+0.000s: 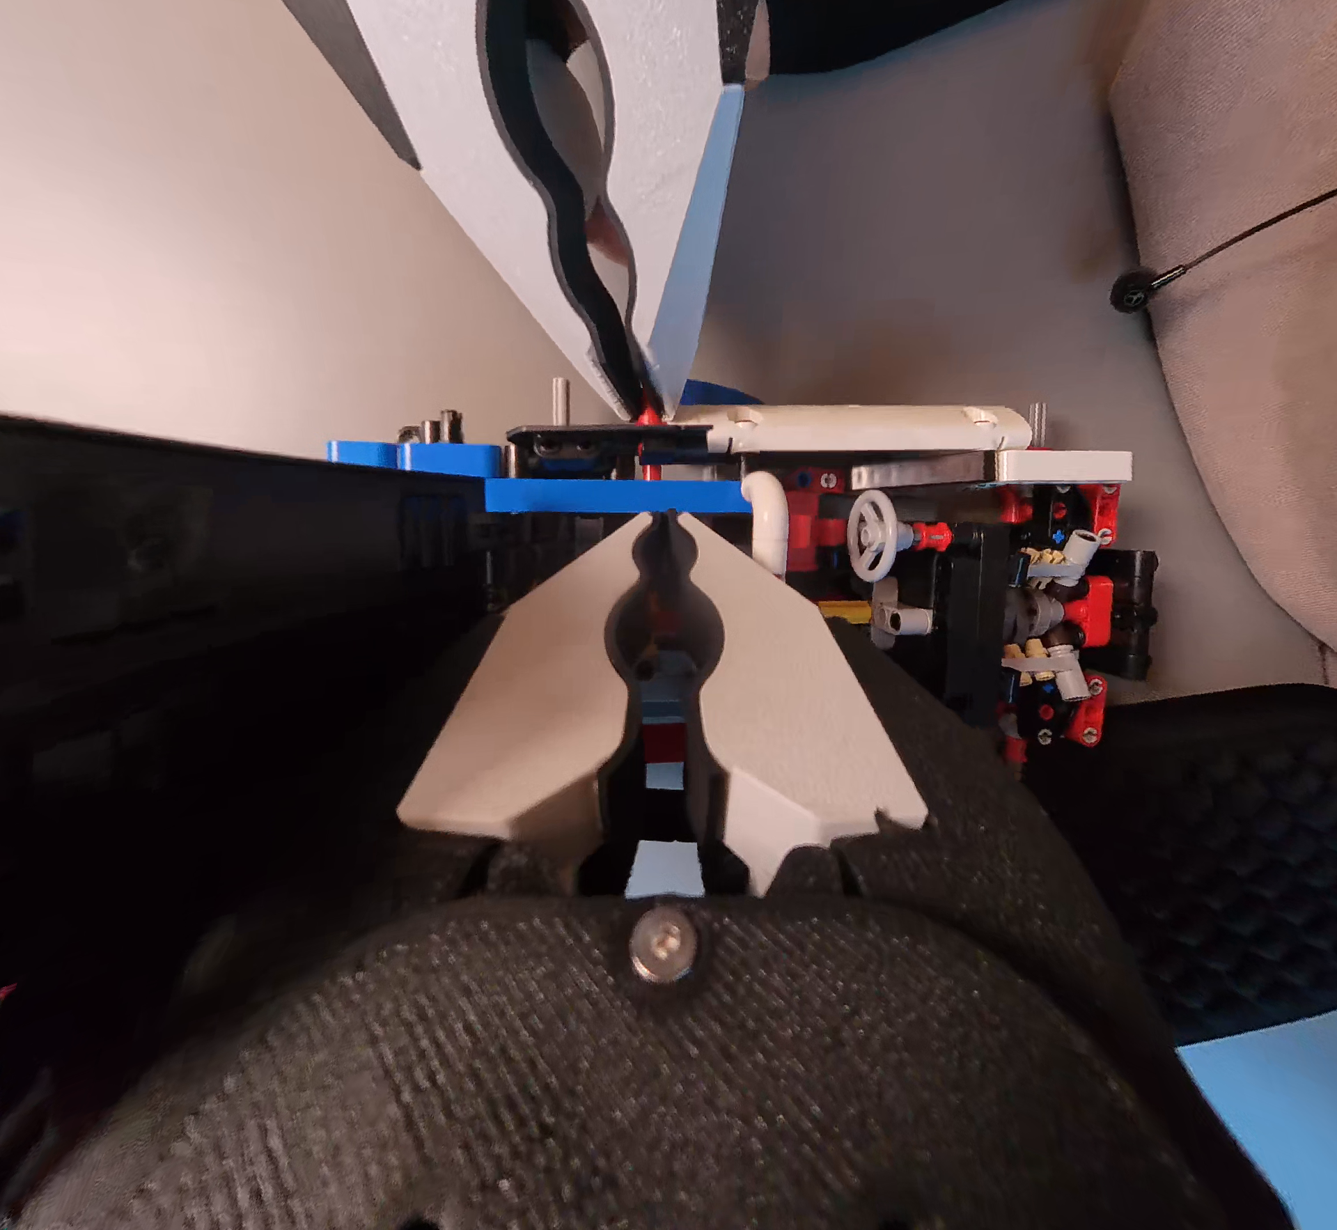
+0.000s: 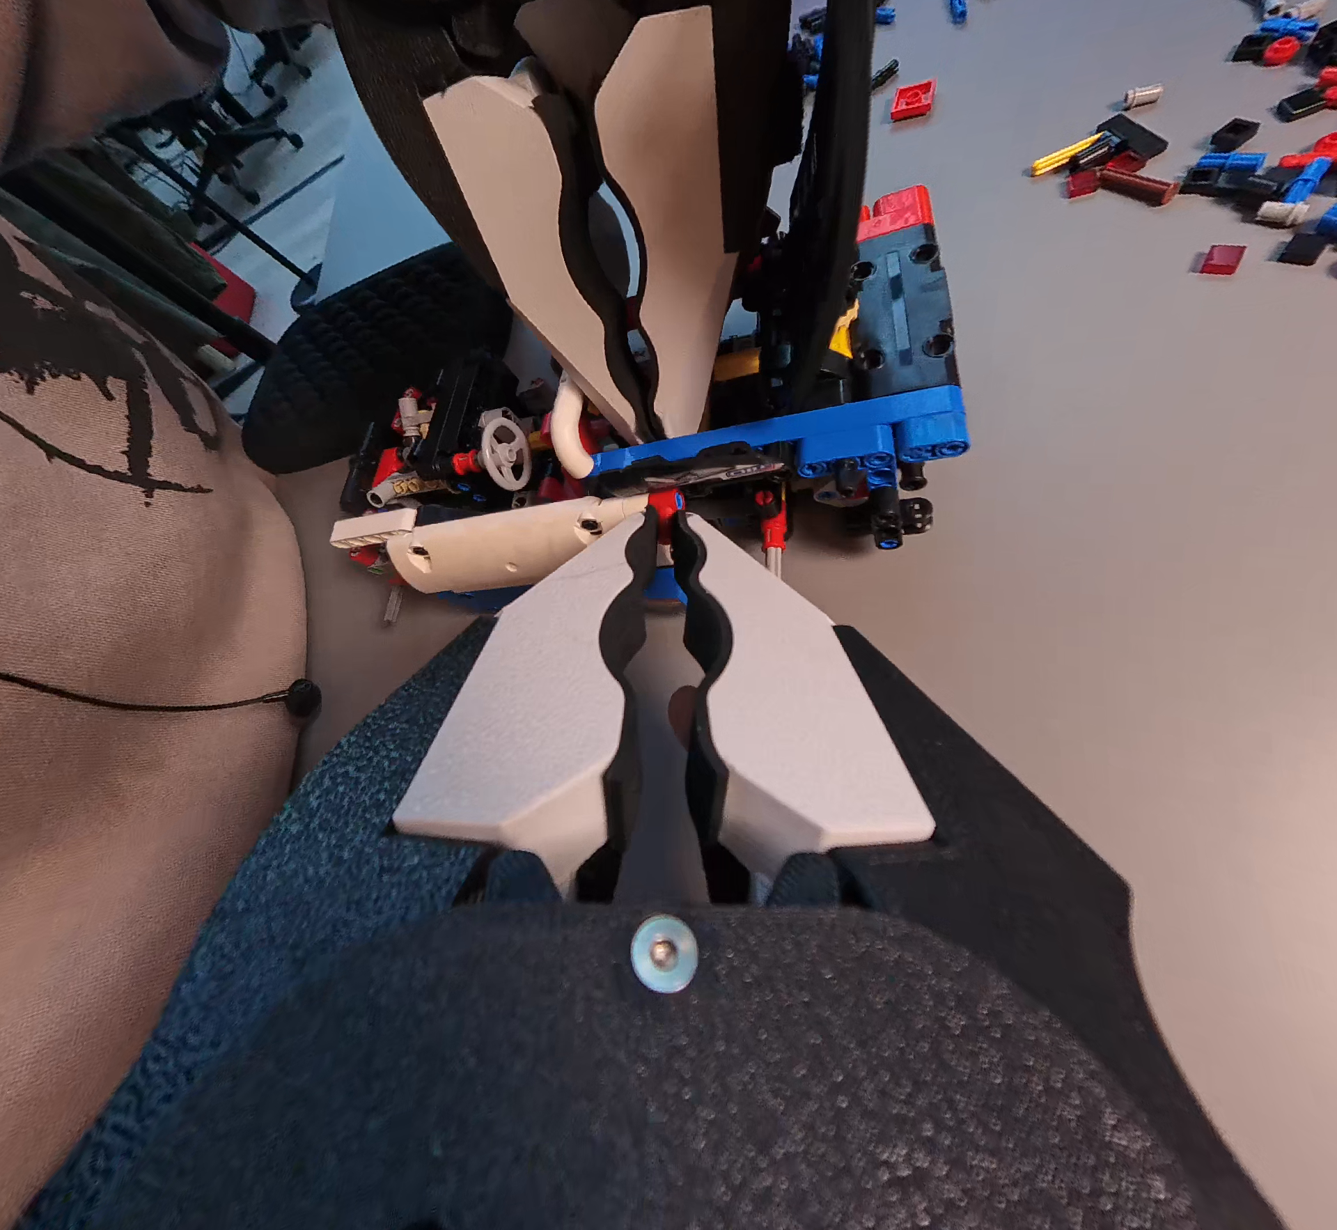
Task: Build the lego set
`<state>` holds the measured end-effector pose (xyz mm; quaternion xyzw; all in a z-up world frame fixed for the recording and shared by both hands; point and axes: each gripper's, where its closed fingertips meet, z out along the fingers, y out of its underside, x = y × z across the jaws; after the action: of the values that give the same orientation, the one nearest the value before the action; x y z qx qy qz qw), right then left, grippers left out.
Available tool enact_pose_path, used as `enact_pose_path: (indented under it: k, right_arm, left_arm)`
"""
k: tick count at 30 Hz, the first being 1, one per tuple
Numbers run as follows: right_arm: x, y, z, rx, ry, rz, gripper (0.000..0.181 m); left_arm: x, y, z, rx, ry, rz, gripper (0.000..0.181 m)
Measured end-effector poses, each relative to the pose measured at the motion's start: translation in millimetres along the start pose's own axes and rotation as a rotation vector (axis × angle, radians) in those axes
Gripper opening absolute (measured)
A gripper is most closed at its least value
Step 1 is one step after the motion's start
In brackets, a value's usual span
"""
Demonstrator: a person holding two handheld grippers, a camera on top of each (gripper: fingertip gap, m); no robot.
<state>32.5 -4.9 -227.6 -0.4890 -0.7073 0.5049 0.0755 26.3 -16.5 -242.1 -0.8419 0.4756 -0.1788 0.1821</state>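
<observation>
My left gripper (image 1: 669, 521) sits in the centre of the left wrist view, its white fingers (image 1: 788, 652) drawn together, tips pressed against the edge of a flat blue plastic beam (image 1: 615, 495) on the half-built lego vehicle (image 1: 940, 544); whether they actually pinch that beam I cannot tell. My right gripper (image 2: 664, 521) has its fingers (image 2: 781, 674) closed on a small red lego pin (image 2: 664, 504) set into the model's side, just beside a long white curved panel (image 2: 506, 533). In each view the other gripper comes in from the top of the frame, tips meeting the model from the opposite side, so the two pairs nearly touch across it.

Outward, the model lies on its side at mid-frame, a light grey steering wheel (image 2: 506, 453) left of centre in the right view. The pale grey desk (image 2: 1085, 616) is bare to the right and lower right. Loose red, blue, black and yellow lego pieces (image 2: 1194, 168) lie scattered in the upper right, well apart. A person's beige sleeve (image 2: 108, 544) fills the left edge, close to the model.
</observation>
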Motion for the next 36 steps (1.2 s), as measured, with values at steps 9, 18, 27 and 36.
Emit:
enact_pose_path:
  k: [9,18,27,36]
  right_arm:
    - [-11,-22,-4,0.055,-0.046,0.033,0.000]
    - [-1,-25,-49,0.087,0.067,-0.105,0.000]
    - [-32,49,-42,-0.204,0.003,-0.154,0.021]
    - [-32,64,-20,-0.340,0.055,-0.133,0.004]
  left_arm:
    - [6,-14,10,0.026,0.018,-0.017,0.000]
    - [4,-21,9,0.027,-0.002,-0.019,0.000]
    - [6,-16,8,0.037,-0.009,-0.012,0.000]
    - [9,-15,-7,0.093,-0.120,-0.044,0.000]
